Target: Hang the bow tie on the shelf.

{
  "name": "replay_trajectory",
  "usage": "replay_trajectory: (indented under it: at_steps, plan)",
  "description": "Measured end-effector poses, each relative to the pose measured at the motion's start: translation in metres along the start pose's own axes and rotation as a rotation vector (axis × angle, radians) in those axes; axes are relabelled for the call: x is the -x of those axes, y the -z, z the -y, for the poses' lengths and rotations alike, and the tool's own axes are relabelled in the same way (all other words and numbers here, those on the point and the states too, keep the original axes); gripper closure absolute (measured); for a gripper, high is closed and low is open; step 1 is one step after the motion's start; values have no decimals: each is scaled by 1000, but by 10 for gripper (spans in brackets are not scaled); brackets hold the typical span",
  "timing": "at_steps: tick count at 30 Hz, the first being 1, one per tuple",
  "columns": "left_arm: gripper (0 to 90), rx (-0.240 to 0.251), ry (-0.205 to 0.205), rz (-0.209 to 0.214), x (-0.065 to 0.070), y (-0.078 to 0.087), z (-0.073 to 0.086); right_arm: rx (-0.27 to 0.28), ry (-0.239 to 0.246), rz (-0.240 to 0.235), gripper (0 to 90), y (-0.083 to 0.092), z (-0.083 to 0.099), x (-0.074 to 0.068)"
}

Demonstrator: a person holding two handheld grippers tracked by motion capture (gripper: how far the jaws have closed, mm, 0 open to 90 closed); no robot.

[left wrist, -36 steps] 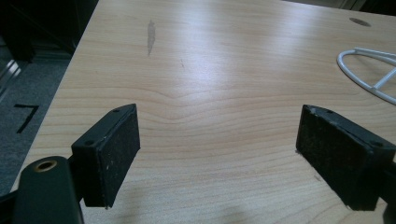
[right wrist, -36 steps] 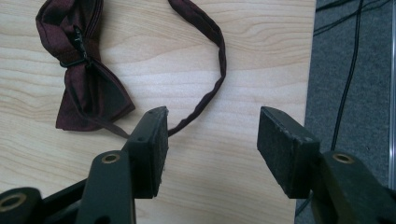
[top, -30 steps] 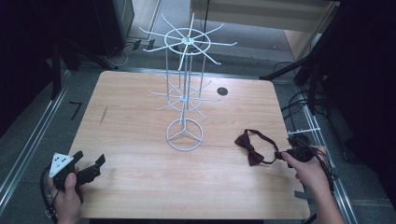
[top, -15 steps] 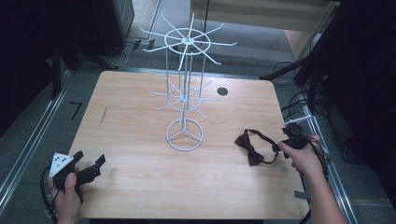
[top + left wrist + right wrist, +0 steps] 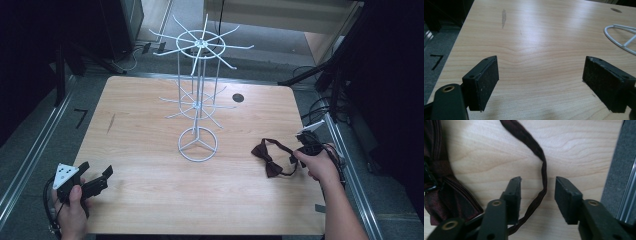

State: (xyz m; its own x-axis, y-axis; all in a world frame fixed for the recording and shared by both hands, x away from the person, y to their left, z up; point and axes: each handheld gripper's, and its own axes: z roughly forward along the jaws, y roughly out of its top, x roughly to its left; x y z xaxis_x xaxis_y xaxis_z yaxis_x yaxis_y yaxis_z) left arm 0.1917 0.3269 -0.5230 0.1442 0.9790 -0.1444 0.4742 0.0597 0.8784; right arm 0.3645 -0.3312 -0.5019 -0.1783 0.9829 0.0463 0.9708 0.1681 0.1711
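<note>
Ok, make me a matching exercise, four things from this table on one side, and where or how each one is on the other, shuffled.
1. bow tie
2. wire display stand
3. left tongs
4. right tongs

A. wide open, nothing between them
B. upright at the table's middle
C. flat near the right edge
D. straddling the strap, pads not pressing

Pairs: 1-C, 2-B, 3-A, 4-D

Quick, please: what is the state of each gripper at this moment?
Left gripper: open, nothing between its jaws.
Right gripper: open, jaws have just been closing around the bow tie strap, not pressing yet.
</note>
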Motion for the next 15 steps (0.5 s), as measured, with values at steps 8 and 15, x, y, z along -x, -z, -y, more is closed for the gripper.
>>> replay_trajectory:
  at_steps: [8,15]
  plan:
    - [144,1,2,1,0,0,0,-43,5,39,778,-6,-2,-2]
    - [144,-2,0,3,0,0,0,-28,15,27,899,-7,-2,-3]
